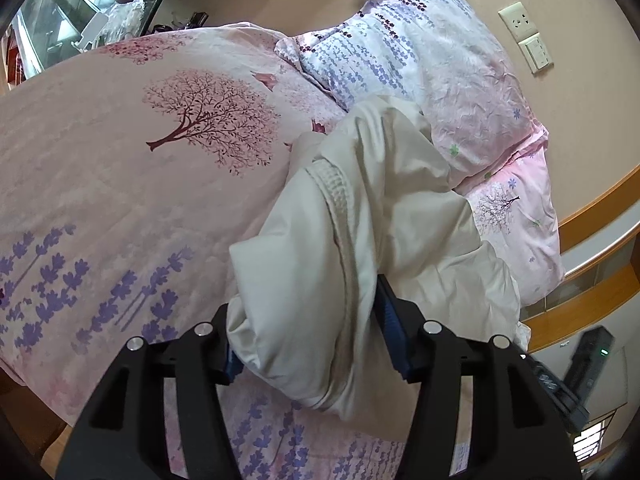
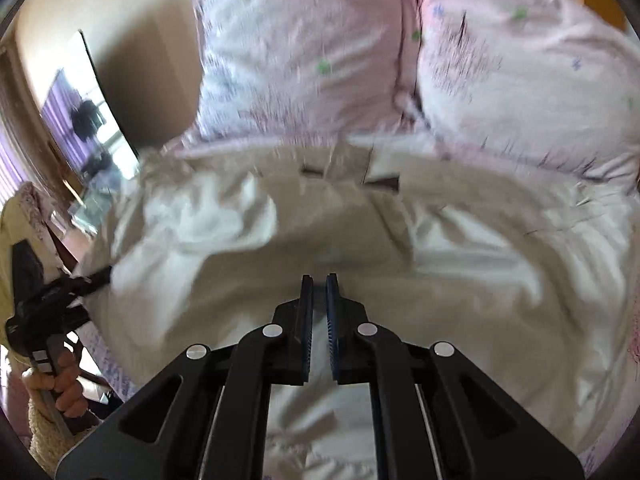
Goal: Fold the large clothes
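Garment: cream jacket (image 1: 380, 216) bunched on the bed (image 1: 100, 168) by the pillows (image 1: 432, 60).
Left hand-held gripper (image 1: 316, 344): half open, bulky fold between, grip unclear.
Right hand-held gripper (image 2: 319, 320): closed, apparently empty.
Risk: loose bundle slumps, fold unravels.

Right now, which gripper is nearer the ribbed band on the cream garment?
Left. The left gripper has the bunched cream garment between its fingers, with the ribbed band just ahead. The right gripper is shut and empty above the garment's plain middle.
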The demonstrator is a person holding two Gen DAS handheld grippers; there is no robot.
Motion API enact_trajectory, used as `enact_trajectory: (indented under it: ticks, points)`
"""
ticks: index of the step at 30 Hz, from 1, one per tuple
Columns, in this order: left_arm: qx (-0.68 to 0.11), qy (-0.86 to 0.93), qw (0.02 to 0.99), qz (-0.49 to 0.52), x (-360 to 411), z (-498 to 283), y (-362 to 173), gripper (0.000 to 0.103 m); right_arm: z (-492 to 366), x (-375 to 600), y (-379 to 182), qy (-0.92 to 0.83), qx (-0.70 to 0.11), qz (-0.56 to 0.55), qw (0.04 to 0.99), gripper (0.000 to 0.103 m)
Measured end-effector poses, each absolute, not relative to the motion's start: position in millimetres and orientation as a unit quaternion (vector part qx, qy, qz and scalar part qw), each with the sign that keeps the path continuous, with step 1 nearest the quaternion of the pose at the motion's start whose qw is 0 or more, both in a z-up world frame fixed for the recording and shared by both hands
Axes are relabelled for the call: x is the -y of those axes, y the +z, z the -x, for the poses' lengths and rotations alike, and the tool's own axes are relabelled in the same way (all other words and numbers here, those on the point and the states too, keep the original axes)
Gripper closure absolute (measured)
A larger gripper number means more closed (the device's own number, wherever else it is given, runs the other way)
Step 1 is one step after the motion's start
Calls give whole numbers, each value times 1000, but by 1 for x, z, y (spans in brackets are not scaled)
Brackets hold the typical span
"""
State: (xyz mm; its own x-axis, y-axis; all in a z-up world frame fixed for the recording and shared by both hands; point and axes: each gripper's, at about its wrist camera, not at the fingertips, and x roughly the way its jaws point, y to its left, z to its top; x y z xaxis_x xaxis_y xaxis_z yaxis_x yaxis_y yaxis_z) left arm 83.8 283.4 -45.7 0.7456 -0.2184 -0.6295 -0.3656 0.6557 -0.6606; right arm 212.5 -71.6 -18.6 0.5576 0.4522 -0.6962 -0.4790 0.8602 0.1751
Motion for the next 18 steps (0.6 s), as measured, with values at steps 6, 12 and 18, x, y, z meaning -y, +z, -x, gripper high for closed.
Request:
enact_trajectory:
  ticks: [6, 12, 18]
  points:
    - [-347, 40, 839, 418, -281, -85, -47, 44, -231, 58, -42, 267, -443, 21, 856, 96]
    - [-337, 33, 845, 414, -275, -89, -41, 45, -246, 47, -48, 263, -476, 31, 839, 98]
    - [-310, 31, 875, 371, -263, -94, -14, 62, -261, 36, -57, 259, -502, 46, 824, 98]
